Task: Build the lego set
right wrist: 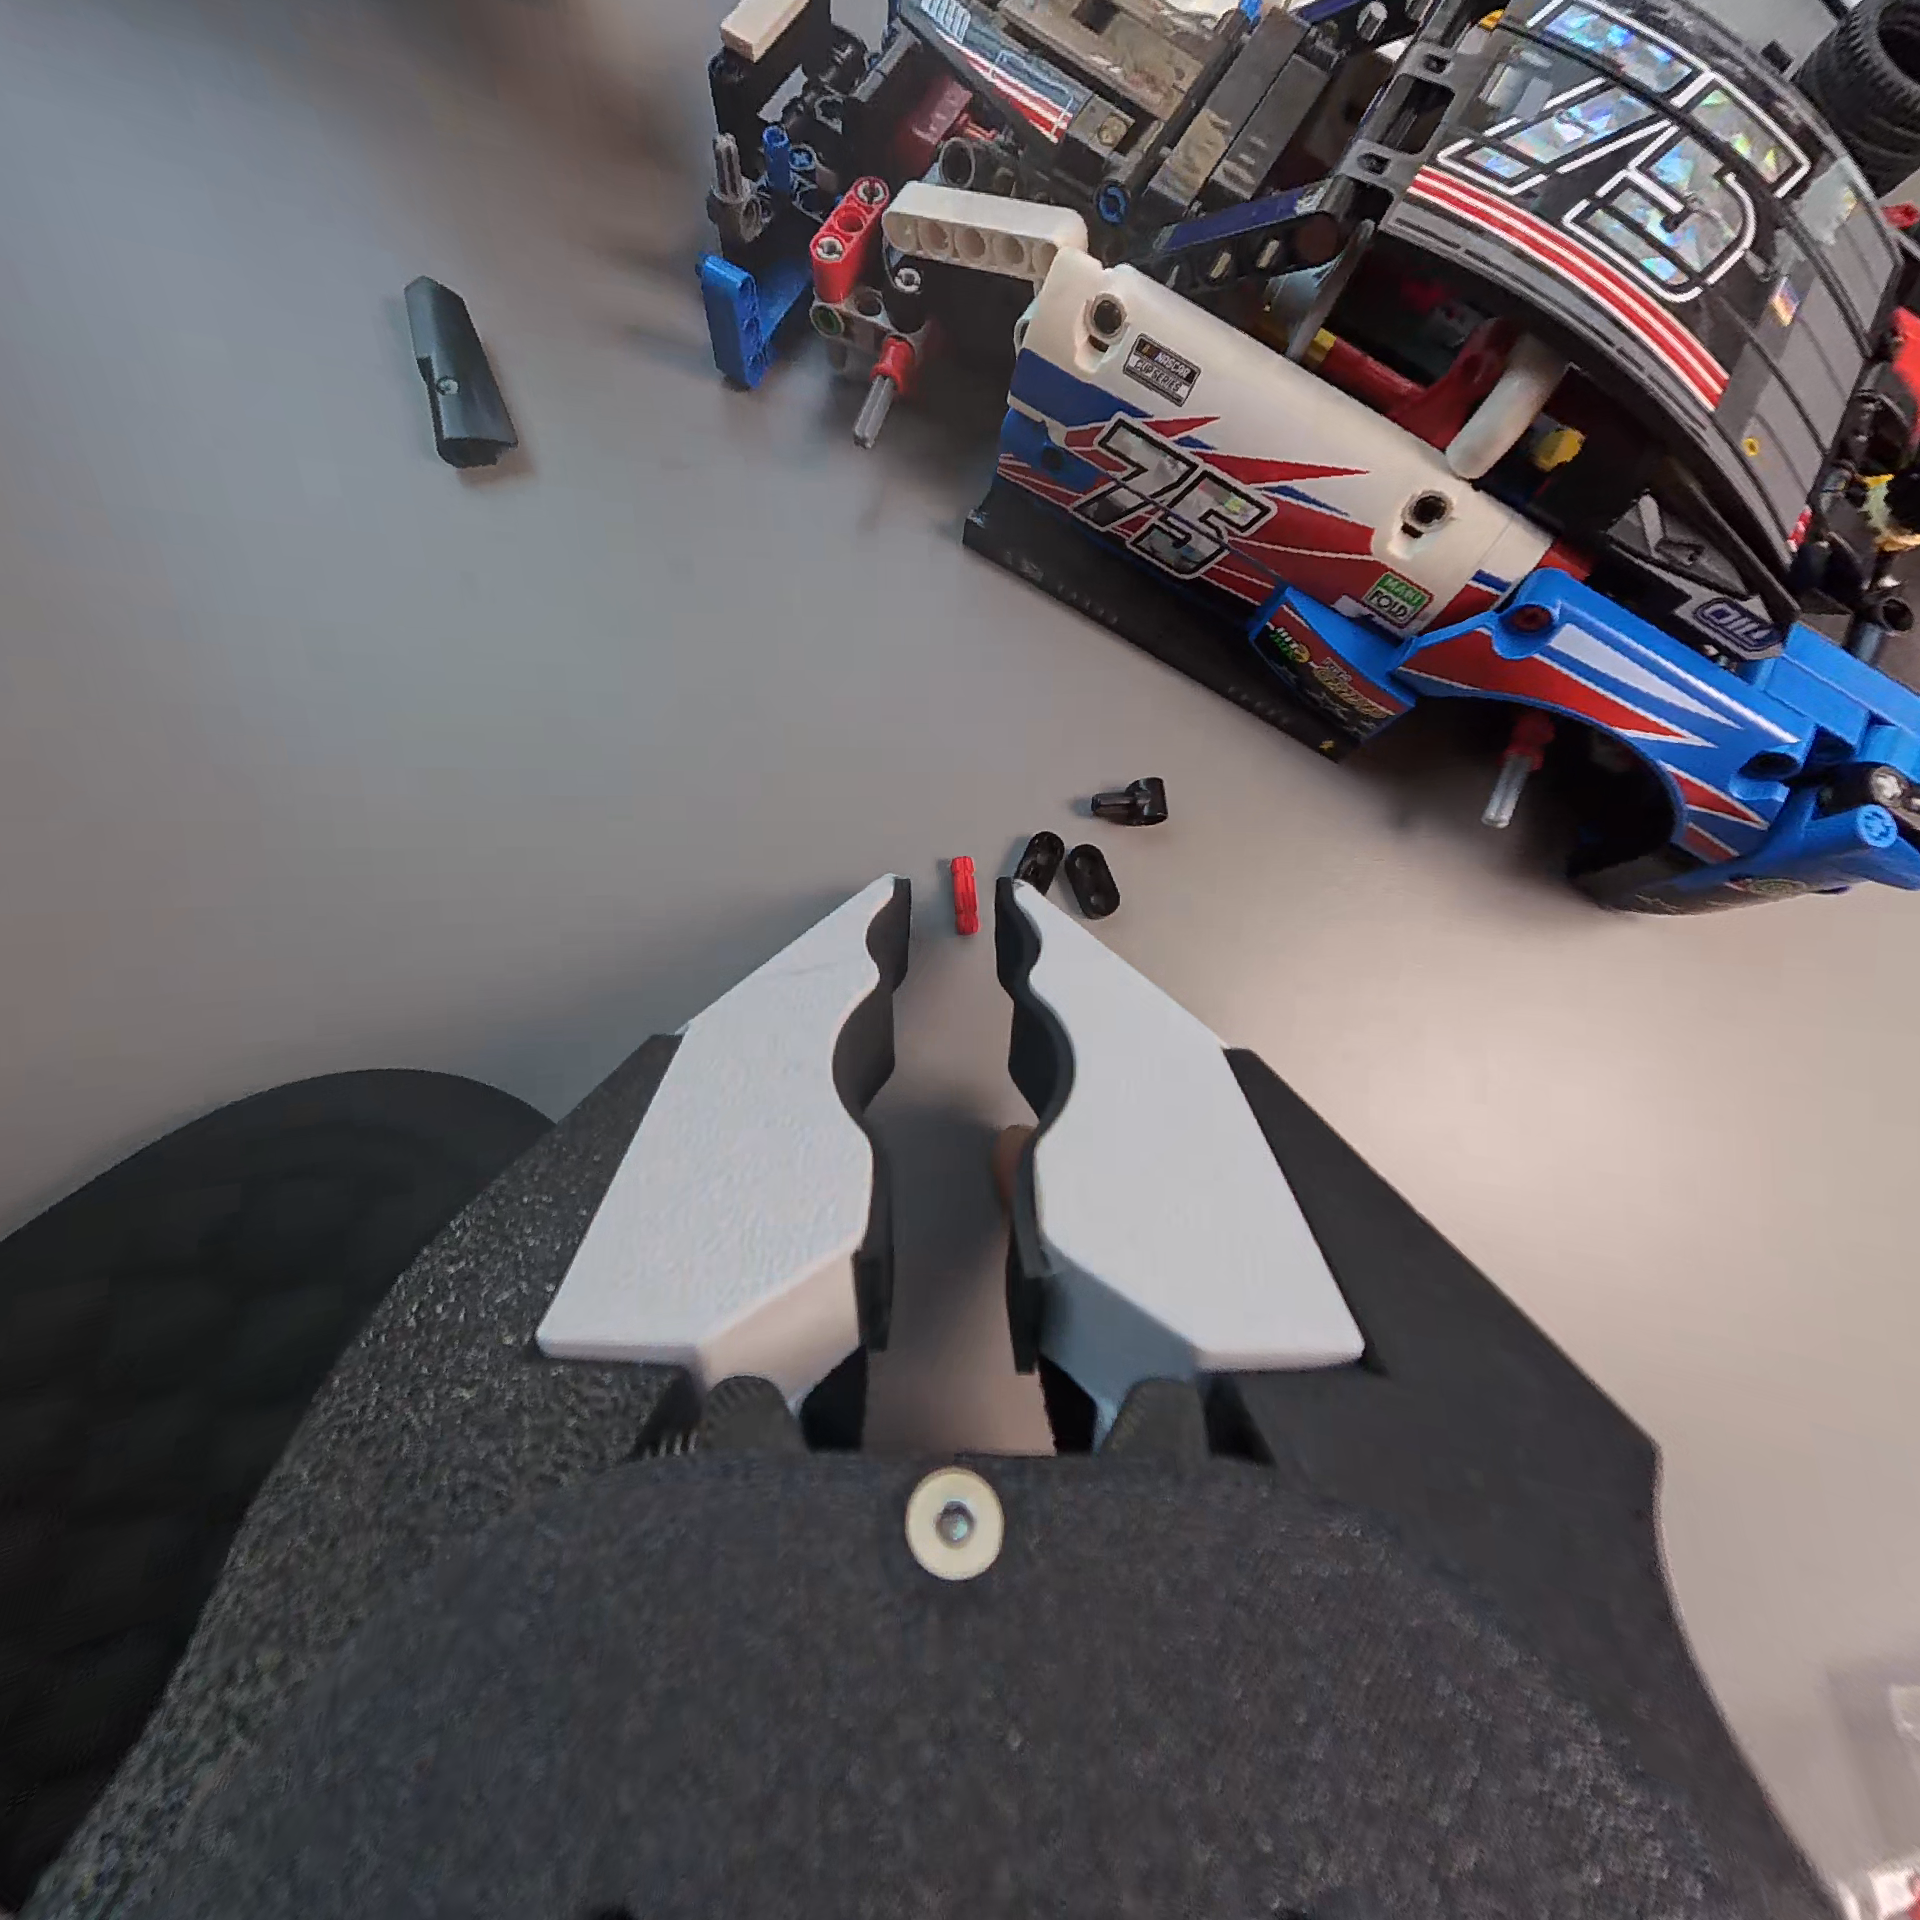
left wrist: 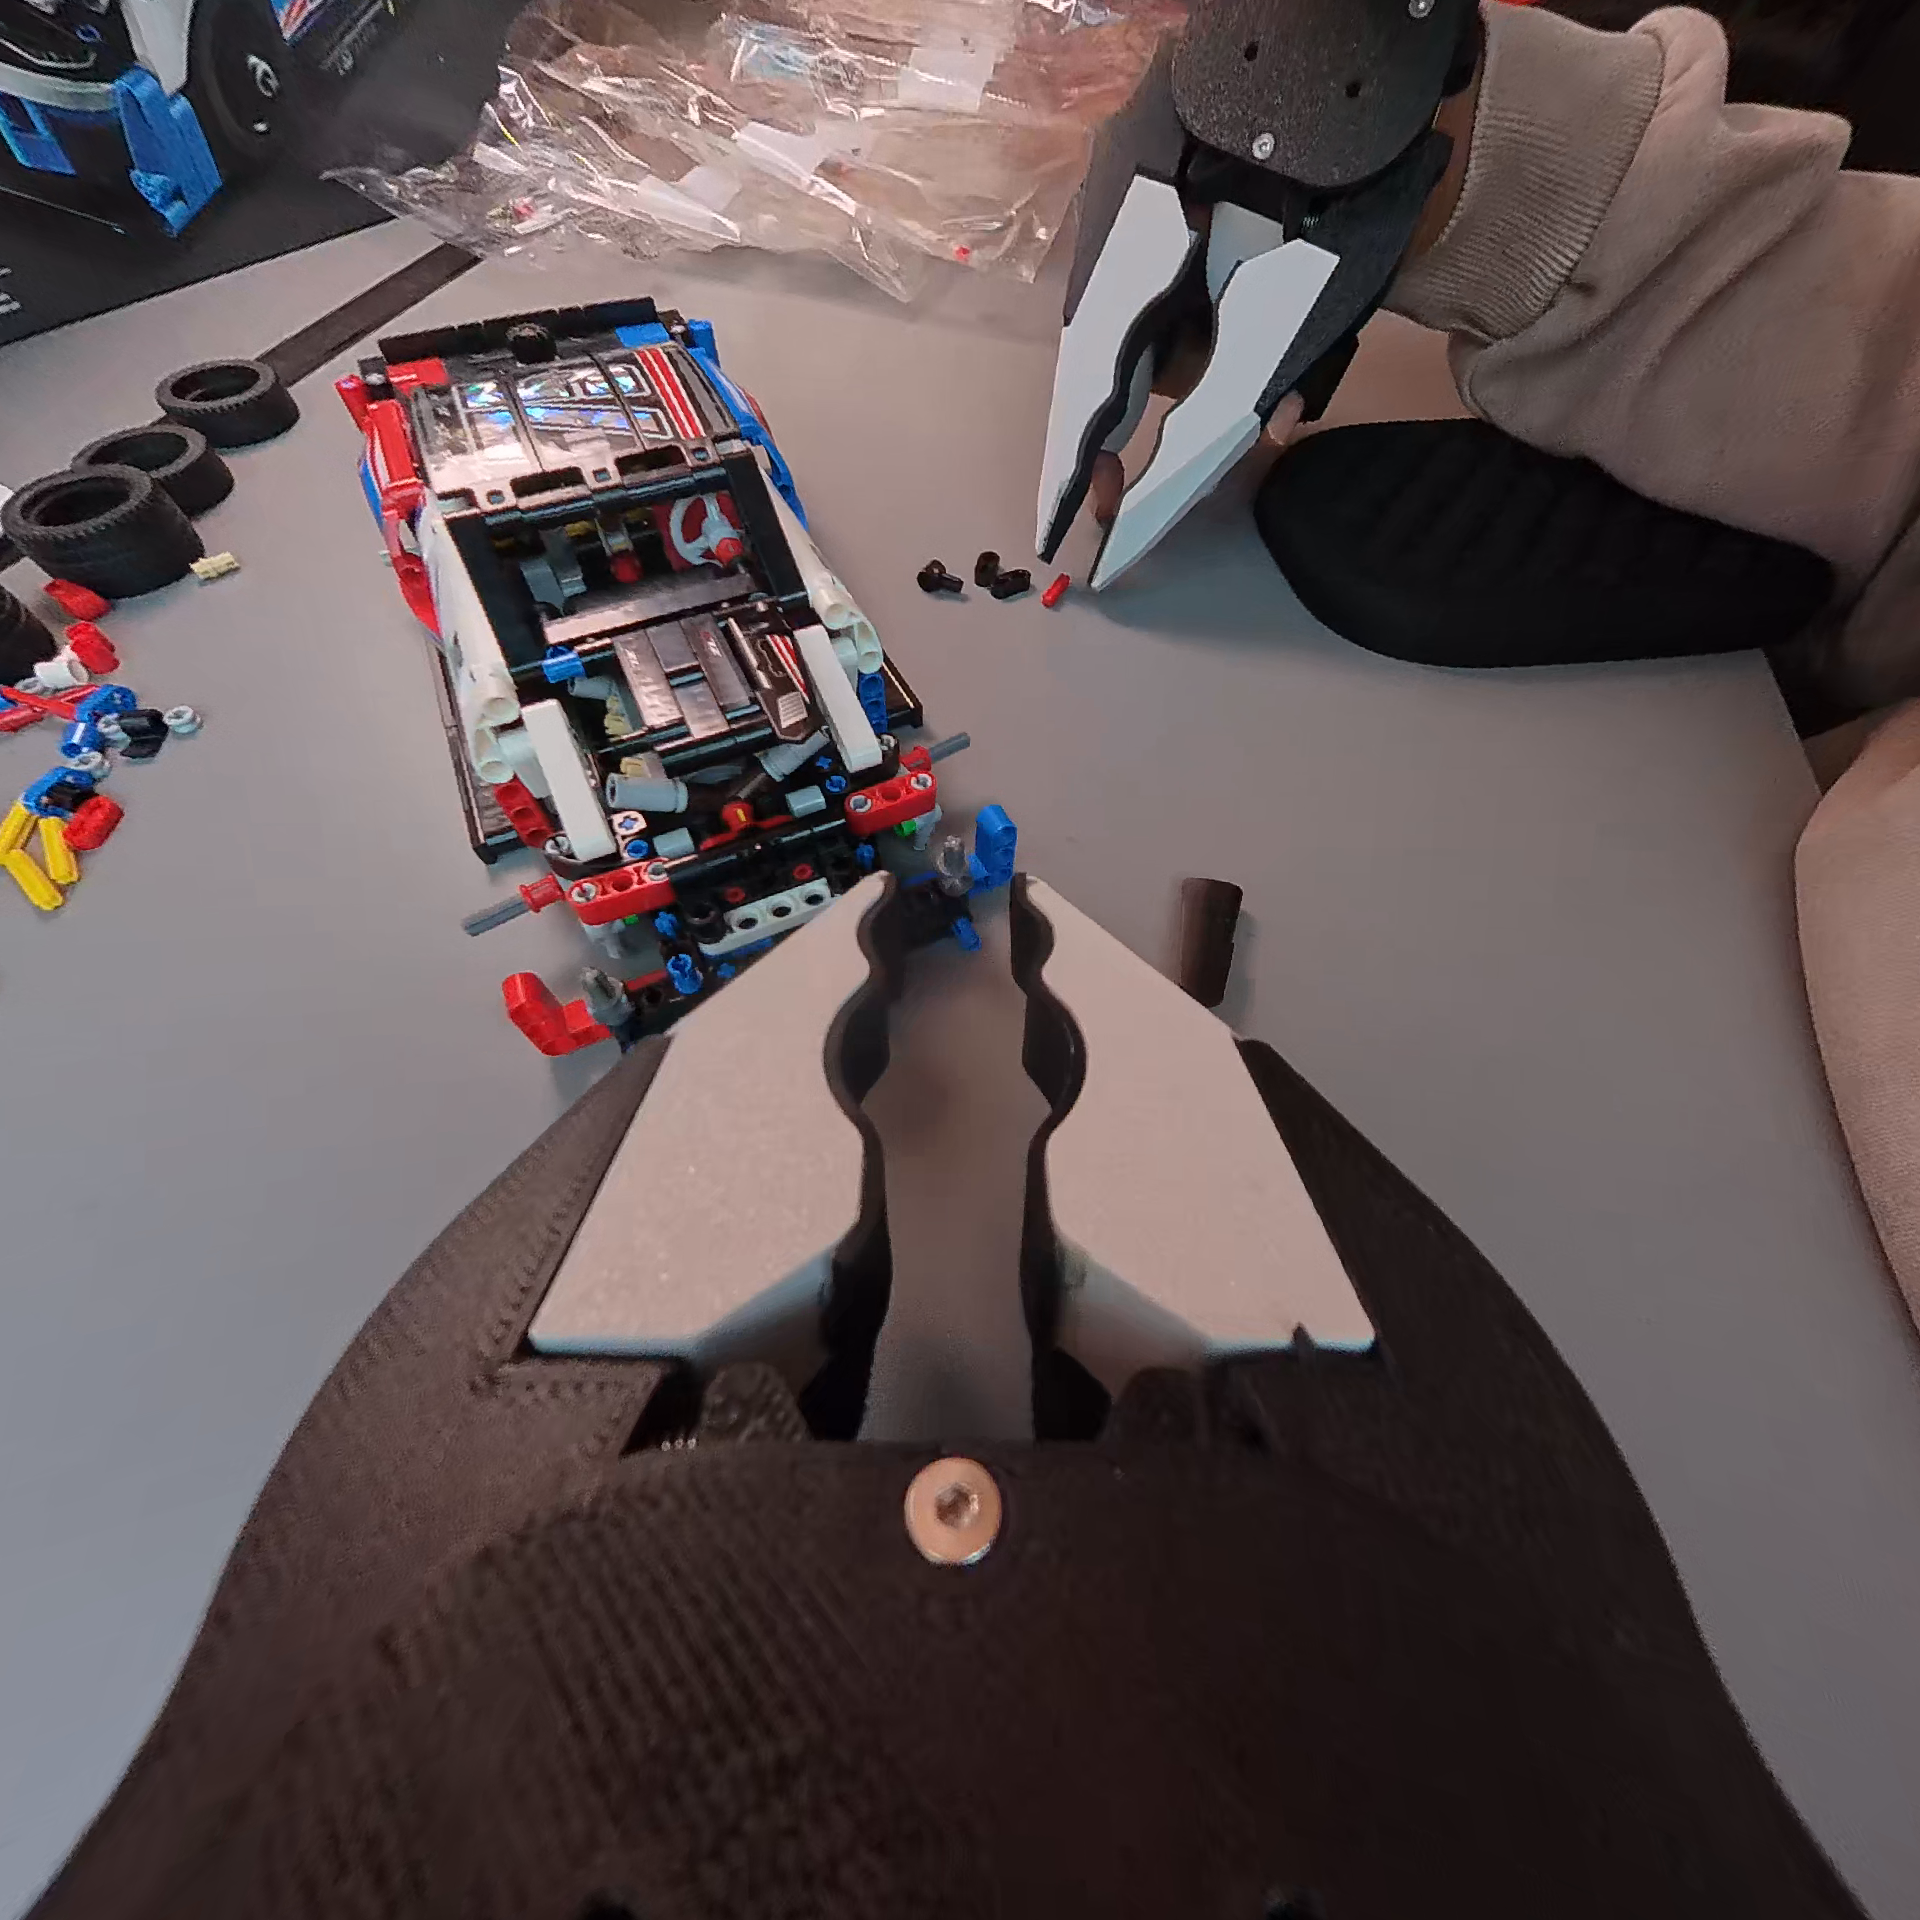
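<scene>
Step in hand, as I judge it: fetching a small connector for the partly built red, white, blue and black plastic race car model (left wrist: 634,644), which lies wheel-less on the grey tabletop (left wrist: 1299,831). My right gripper (right wrist: 953,885) is tipped down to the tabletop with its white fingers spread, empty, the short red plastic pin (right wrist: 964,894) lying just between the tips; three small black plastic connectors (right wrist: 1081,878) lie just beside it on the car's side. My left gripper (left wrist: 951,883) is likewise spread and empty, its tips at the car's near end by the exposed grey axle and blue beam. The next move, I judge, calls for closing squarely on the red pin without rolling it or nudging the black connectors. The left wrist view alone shows the black rubber tyres (left wrist: 104,520), the heap of loose red, blue and yellow parts (left wrist: 73,748), the crumpled clear plastic bags (left wrist: 790,145) and the beige sleeve (left wrist: 1621,239) above the right gripper. The right wrist view alone shows the car's stickered side panel (right wrist: 1247,457) and the top face of the loose black curved panel piece (right wrist: 457,369).
</scene>
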A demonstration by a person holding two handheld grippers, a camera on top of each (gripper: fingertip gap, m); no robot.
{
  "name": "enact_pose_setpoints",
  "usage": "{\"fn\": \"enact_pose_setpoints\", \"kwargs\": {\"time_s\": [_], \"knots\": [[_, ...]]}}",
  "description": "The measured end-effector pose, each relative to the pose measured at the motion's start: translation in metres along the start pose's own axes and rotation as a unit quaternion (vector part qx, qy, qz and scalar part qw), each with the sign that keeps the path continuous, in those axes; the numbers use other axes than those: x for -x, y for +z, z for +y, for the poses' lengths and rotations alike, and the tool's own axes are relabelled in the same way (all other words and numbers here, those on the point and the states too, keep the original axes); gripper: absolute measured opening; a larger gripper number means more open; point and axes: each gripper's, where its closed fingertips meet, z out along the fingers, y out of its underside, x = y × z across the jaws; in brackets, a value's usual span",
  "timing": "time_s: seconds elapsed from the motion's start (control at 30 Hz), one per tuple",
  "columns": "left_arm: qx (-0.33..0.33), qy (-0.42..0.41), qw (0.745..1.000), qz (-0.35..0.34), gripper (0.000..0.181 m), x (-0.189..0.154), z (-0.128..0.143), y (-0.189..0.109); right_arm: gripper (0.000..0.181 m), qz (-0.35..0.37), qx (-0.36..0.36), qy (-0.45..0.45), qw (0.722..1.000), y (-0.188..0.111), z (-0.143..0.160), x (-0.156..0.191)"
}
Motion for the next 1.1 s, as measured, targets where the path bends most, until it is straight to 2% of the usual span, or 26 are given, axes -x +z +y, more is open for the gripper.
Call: {"fn": "enact_pose_setpoints", "kwargs": {"time_s": [0.27,0.67,0.9,1.1], "knots": [[-0.047,0.009,0.997,-0.053,0.016,0.017,-0.016,-0.012,0.015,-0.017,-0.058,0.012,0.998,-0.001,-0.018,0.005],[-0.083,-0.015,0.987,-0.138,0.015,0.05,-0.022,-0.03,0.017,0.003,-0.21,0.019,0.977,0.003,-0.075,0.005],[-0.108,-0.065,0.968,-0.218,0.024,0.087,-0.02,-0.05,0.016,0.054,-0.316,0.041,0.946,-0.01,-0.113,-0.006],[-0.125,-0.114,0.946,-0.278,0.031,0.122,-0.01,-0.069,0.017,0.08,-0.336,0.054,0.937,-0.018,-0.115,-0.016]]}}
